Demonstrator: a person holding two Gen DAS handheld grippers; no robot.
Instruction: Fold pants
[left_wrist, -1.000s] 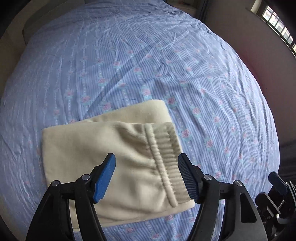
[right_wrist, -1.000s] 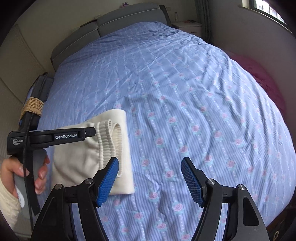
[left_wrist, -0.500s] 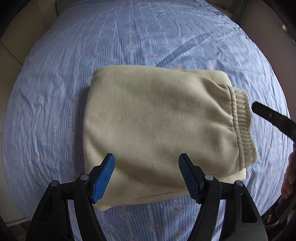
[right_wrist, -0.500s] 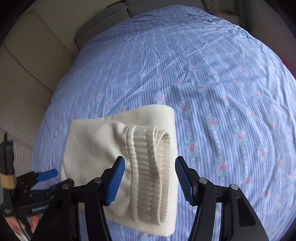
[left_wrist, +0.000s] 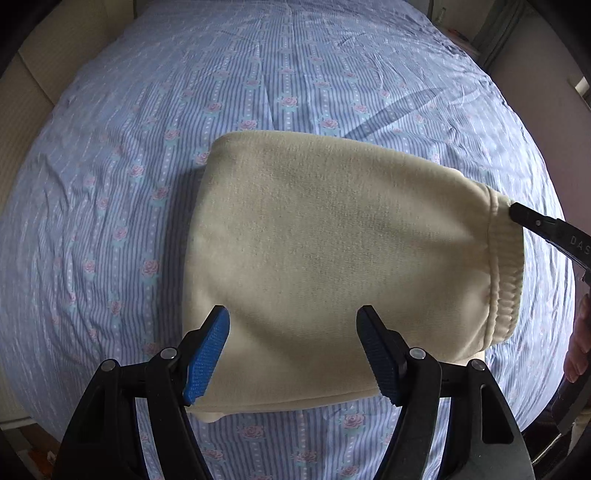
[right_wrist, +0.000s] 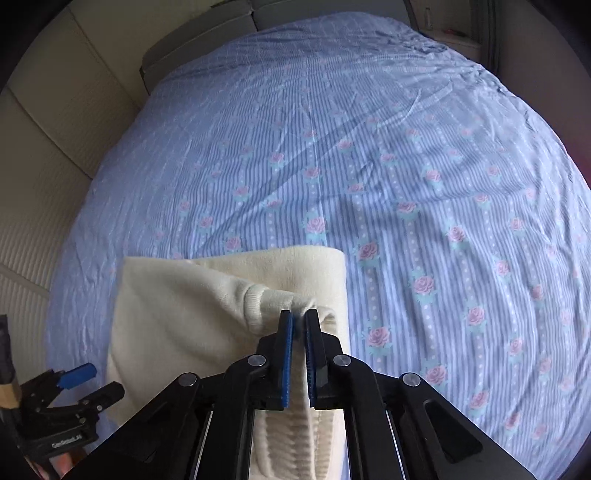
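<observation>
Pinching the ribbed waistband (right_wrist: 258, 302) of the folded cream pants (left_wrist: 332, 240), the right gripper (right_wrist: 298, 321) has just closed on cloth — the left gripper (left_wrist: 291, 325) hangs wide over the pants' near edge, gripping nothing. Pants lie on the blue rose-print bedsheet (left_wrist: 110, 184).

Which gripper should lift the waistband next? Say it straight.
Right. The right gripper has just closed and pinches the pants at the ribbed waistband; the left gripper hangs open above plain cloth.

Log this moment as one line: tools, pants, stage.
right tool: just closed, shut on ribbed waistband | left tool: open above folded cream fleece pants | surface: blue rose-print bedsheet | stage: waistband gripped
</observation>
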